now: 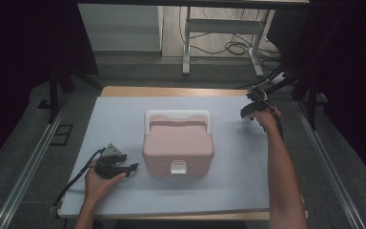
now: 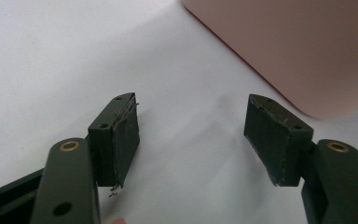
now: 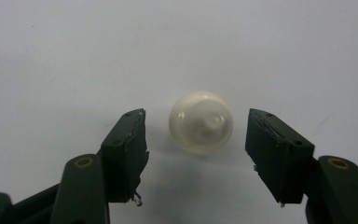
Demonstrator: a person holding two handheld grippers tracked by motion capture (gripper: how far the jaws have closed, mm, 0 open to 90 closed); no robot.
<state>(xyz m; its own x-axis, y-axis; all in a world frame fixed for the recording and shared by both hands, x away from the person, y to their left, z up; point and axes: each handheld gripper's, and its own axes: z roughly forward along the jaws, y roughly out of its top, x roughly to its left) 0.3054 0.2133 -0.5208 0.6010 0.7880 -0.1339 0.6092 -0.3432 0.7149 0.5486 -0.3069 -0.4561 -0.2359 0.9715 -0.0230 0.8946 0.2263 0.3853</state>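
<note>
A dim room with cables on the floor lay behind a desk (image 1: 124, 191) covered by a pale blue-grey mat. Near the far right corner of that desk, a small, translucent white, rounded cap-like object (image 3: 201, 122) rested on the mat, directly between the jaws of the right gripper (image 3: 196, 140). Those jaws stood wide open, one on each side of the object, clear of it and holding nothing. The object looked like light, smooth plastic or rubber, though the view was too soft to say which; it would likely be slippery and apt to roll or squirt out, so a gentle, centred hold across its widest part seemed best.

In the middle of the desk sat a pink plastic box with a white handle and white front latch (image 1: 177, 145), its lid down. The left gripper (image 1: 124, 168) rested near the front left of the desk, just beside the box's lower corner, its jaws also wide open and empty.
</note>
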